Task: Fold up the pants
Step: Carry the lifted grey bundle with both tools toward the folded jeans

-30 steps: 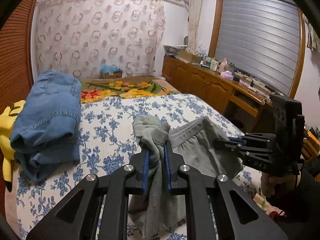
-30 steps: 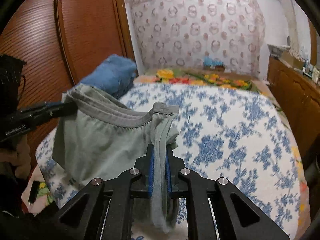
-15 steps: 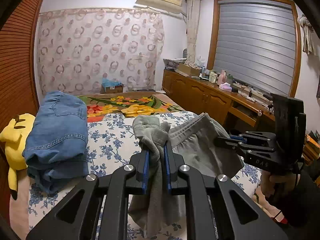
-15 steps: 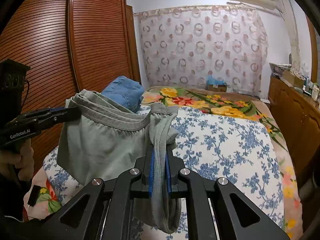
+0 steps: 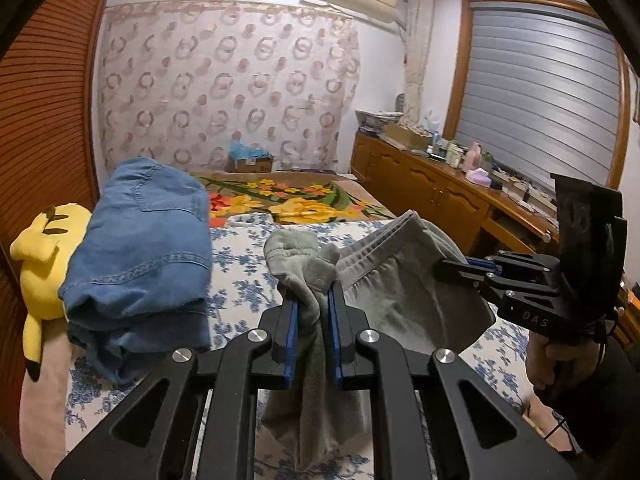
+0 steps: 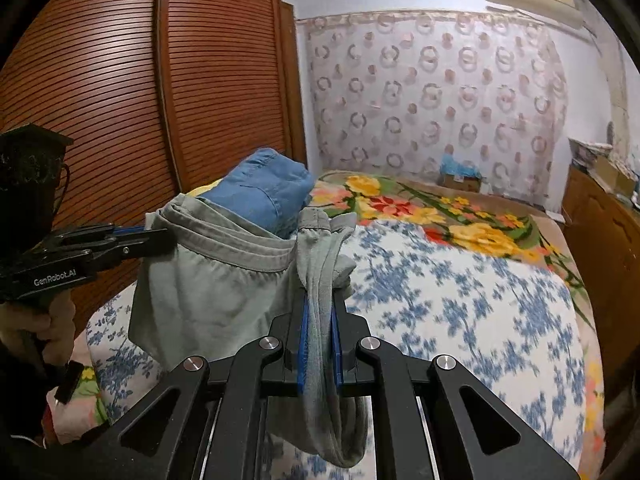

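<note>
The soft grey-green pants with an elastic waistband [image 5: 404, 296] are held in the air above the blue-flowered bed sheet [image 6: 460, 304], the waistband stretched between both tools. The left hand-held gripper [image 5: 312, 320] is clamped on one bunched end, the right hand-held gripper [image 6: 319, 320] on the other. Both grips should be kept firm and level, and the cloth lowered flat beside the folded blue denim jeans [image 5: 140, 248], well apart from them.
</note>
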Tool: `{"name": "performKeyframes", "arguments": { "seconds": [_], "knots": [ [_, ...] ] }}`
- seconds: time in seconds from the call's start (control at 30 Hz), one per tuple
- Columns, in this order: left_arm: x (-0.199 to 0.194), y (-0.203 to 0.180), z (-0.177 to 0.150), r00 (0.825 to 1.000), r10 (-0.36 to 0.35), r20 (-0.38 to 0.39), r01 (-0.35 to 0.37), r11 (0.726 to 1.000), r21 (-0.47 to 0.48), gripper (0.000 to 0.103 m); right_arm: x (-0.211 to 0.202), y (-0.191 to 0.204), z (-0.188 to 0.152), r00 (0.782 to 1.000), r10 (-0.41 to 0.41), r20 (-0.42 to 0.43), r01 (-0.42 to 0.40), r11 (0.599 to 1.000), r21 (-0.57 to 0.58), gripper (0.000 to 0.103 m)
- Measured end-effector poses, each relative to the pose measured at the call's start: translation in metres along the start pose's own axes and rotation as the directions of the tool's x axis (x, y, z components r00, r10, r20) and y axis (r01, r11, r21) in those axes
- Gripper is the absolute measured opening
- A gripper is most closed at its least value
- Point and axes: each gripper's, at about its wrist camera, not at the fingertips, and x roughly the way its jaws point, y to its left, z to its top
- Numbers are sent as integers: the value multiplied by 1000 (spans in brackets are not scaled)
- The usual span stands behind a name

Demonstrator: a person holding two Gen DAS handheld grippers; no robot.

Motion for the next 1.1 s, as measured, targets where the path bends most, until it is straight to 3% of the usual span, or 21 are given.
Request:
{"name": "performKeyframes", "arguments": {
  "seconds": [0.67, 1.1],
  "knots": [
    [21, 33, 55, 993, 105, 47, -106, 994, 18, 15, 60, -30, 61, 997, 42, 71, -35, 994, -104, 10],
    [-6, 54, 73, 979, 154, 132, -154, 988, -11, 15, 93, -24, 93, 985, 87, 151, -60, 982, -179, 10]
  ]
}}
